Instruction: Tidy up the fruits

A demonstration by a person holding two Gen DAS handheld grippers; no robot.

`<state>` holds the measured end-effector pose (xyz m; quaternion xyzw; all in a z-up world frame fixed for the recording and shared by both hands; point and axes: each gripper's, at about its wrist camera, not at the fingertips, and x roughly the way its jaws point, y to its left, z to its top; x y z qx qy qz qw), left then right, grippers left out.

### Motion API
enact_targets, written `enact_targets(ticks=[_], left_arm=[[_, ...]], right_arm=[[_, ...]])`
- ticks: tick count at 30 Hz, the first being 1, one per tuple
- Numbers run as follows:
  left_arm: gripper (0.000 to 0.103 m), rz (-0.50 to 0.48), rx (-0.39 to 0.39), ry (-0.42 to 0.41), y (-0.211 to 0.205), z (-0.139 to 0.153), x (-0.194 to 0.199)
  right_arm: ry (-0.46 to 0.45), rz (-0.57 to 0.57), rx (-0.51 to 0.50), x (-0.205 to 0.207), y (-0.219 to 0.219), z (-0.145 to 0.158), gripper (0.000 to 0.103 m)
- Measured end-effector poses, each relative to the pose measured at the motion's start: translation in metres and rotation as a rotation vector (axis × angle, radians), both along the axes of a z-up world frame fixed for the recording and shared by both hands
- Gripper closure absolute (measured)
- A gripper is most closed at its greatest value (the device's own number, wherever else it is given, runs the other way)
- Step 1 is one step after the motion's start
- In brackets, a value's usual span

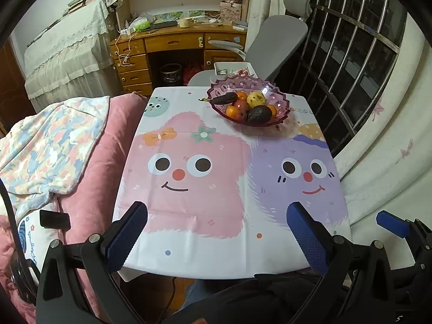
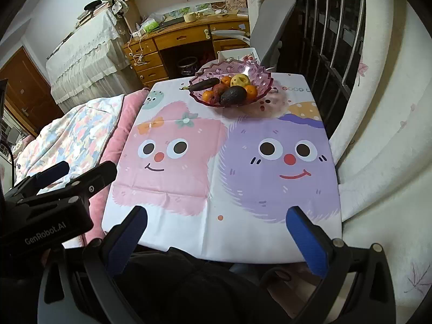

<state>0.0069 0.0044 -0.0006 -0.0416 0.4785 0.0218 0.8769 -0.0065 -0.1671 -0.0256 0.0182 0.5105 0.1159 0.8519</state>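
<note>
The fruits, a dark avocado (image 1: 259,114), oranges (image 1: 232,111), a yellow pear (image 1: 256,99) and a blackened banana (image 1: 223,98), lay piled in the scalloped purple glass bowl (image 1: 280,95) at the far end of the cartoon-printed table (image 1: 205,216). The left hand-held gripper (image 1: 216,232) and right hand-held gripper (image 2: 216,232) hovered released near the table's front edge, grasping nothing.

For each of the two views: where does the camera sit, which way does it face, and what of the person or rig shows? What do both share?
Left wrist: on the left gripper at the near table edge, facing the fruit bowl; own open fingers, right gripper at lower right.
Right wrist: on the right gripper, same direction, slightly rightward; own open fingers, left gripper at left.
Shared: bowl, cartoon tablecloth, desk, grey chair.
</note>
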Motion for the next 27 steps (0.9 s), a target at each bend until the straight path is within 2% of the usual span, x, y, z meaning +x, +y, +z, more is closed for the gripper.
enact_targets(ticks=[27], left_arm=[[0.001,-0.010,0.016,-0.010,0.000,0.000,0.012]], right_arm=[[0.022,0.008,-0.009,0.016,0.003,-0.008,0.000]])
